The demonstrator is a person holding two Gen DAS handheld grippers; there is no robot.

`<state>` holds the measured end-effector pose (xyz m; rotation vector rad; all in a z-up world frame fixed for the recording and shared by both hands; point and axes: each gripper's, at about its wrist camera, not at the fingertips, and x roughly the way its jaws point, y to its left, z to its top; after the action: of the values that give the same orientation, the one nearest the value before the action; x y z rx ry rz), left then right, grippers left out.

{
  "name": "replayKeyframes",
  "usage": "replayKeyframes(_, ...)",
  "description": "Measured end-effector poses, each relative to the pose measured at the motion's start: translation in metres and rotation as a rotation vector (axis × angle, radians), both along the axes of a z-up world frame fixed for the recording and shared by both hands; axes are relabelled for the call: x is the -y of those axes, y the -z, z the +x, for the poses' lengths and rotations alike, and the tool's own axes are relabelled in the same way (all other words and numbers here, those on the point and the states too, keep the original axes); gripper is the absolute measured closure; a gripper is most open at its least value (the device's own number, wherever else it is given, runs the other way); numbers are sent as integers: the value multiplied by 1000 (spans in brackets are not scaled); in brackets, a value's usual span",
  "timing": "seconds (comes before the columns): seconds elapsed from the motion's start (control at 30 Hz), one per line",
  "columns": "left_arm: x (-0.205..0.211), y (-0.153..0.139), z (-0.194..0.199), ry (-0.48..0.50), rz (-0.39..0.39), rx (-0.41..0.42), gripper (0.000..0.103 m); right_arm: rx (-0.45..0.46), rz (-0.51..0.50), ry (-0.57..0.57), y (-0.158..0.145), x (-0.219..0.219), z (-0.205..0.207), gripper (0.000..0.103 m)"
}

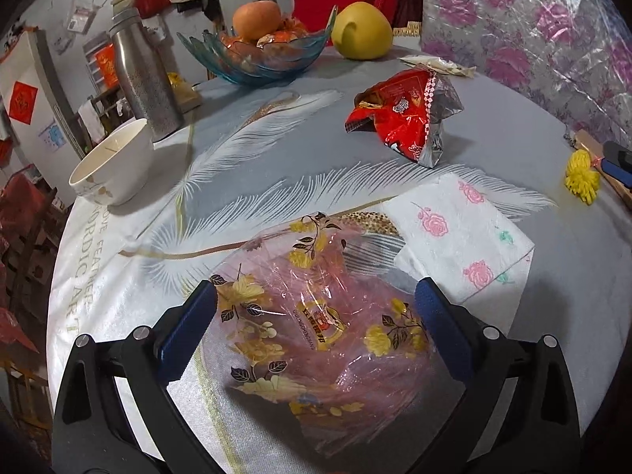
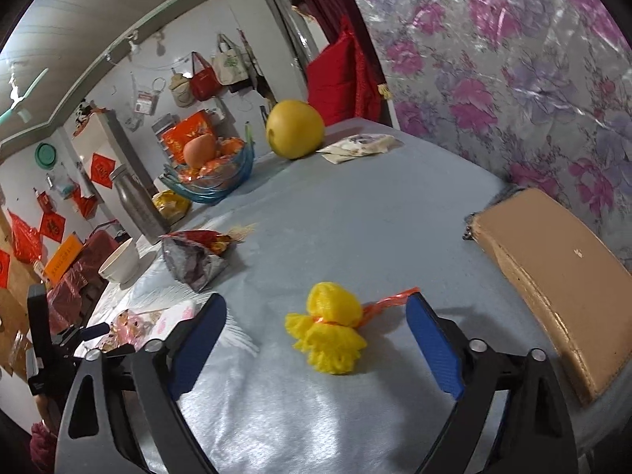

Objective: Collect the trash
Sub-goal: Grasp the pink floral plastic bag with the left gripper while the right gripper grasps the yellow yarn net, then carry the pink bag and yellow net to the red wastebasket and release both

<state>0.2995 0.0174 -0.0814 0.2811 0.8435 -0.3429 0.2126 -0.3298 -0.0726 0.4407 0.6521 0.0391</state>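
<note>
"NORDIC ART" on tablecloth (image 1: 79,276), "QIULINGSHENGMANG" on plastic bag (image 1: 316,316)

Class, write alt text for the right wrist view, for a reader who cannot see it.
The open right gripper hovers over a grey tablecloth, its blue fingers on either side of a yellow foam fruit net tied with orange plastic. Beyond lie a crumpled red-and-silver snack bag, a white bowl and a large yellow pomelo.

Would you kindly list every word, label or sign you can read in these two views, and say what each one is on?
"NORDIC ART" – tablecloth edge; the smaller line beside it reads roughly "LOVE FEATHER".
"QIULINGSHENGWANG", roughly – logo on the clear flowered plastic bag between the open left gripper fingers.
Red snack bag: Chinese print, too blurred to read.
Red wall signs: characters too small.
Yellow net by the right gripper: no text.
</note>
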Motion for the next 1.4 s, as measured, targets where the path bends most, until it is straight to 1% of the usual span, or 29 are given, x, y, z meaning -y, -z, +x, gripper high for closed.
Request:
replayKeyframes(0.07, 1, 0, -1, 2, 3, 5, 7, -20, -3, -14, 4, -2, 4, 23)
replayKeyframes(0.1, 1, -1, -1, 4, 2, 6, 7, -40, -27, -21, 6, -5, 8, 23)
replayKeyframes(0.13, 1, -1, -1, 5, 0, 8, 7, -62, -59, -28, 9, -9, 13, 27)
replayKeyframes(0.17, 0, -2, -2, 6, -3, 10, 7, -91, -82, -37, 13, -13, 18, 39)
replayKeyframes(0.23, 0, -2, -2, 6, -9, 12, 8, -143, -86, -80, 19, -17, 27, 60)
replayKeyframes(0.27, 0, -3, -2, 6, -13, 12, 9, -143, -101, -75, 19, -18, 27, 65)
replayKeyframes(0.33, 0, -3, -2, 11, -23, 11, 14, -136, -116, -101, 19, -24, 27, 70)
replayKeyframes(0.37, 0, -4, -3, 16, -31, 8, 19, -129, -129, -115, 19, -28, 26, 70)
replayKeyframes(0.4, 0, -4, -3, 24, -39, 3, 27, -121, -155, -123, 17, -33, 25, 70)
replayKeyframes(0.47, 0, -5, -2, 40, -66, -15, 37, -120, -181, -132, 17, -38, 25, 70)
replayKeyframes(0.63, -5, -9, -5, 31, -134, -27, 50, -129, -172, -147, 18, -36, 28, 69)
replayKeyframes(0.67, -7, -11, -6, 26, -149, -27, 55, -129, -169, -148, 18, -36, 28, 68)
replayKeyframes(0.7, -9, -13, -8, 25, -176, -29, 70, -128, -166, -149, 19, -36, 28, 68)
replayKeyframes(0.73, -11, -13, -9, 36, -217, -55, 73, -126, -166, -150, 19, -36, 28, 68)
replayKeyframes(0.8, -13, -14, -12, 28, -260, -71, 73, -125, -164, -153, 19, -36, 28, 68)
replayKeyframes(0.9, -11, -13, -18, 20, -245, -57, 72, -120, -159, -155, 19, -35, 27, 68)
replayKeyframes(0.93, -11, -14, -18, 18, -256, -58, 72, -118, -157, -155, 18, -35, 27, 67)
replayKeyframes(0.97, -11, -14, -19, 21, -262, -57, 67, -118, -157, -155, 18, -35, 27, 67)
replayKeyframes(1.0, -10, -14, -20, 22, -255, -57, 52, -117, -156, -155, 18, -35, 27, 66)
replayKeyframes(1.03, -7, -12, -21, 9, -221, -50, 45, -117, -156, -155, 18, -35, 27, 66)
replayKeyframes(1.07, -4, -11, -21, -1, -192, -44, 34, -117, -155, -154, 18, -35, 27, 66)
replayKeyframes(1.1, -2, -10, -20, -1, -171, -43, 29, -116, -153, -155, 18, -35, 27, 66)
replayKeyframes(1.17, 6, -4, -18, 12, -113, -65, 29, -116, -155, -155, 18, -35, 27, 66)
replayKeyframes(1.2, 12, 2, -14, -1, -64, -80, 29, -115, -157, -154, 18, -35, 27, 66)
replayKeyframes(1.23, 14, 4, -13, -10, -42, -81, 29, -114, -156, -154, 18, -35, 27, 66)
replayKeyframes(1.3, 16, 2, -15, 1, -49, -67, 46, -112, -154, -154, 18, -35, 26, 66)
replayKeyframes(1.33, 14, 1, -17, -6, -47, -55, 50, -111, -154, -154, 17, -35, 26, 66)
replayKeyframes(1.37, 12, 0, -19, -19, -52, -41, 60, -108, -153, -154, 17, -34, 26, 67)
replayKeyframes(1.4, 7, -3, -21, -23, -79, -34, 66, -102, -152, -153, 16, -34, 25, 67)
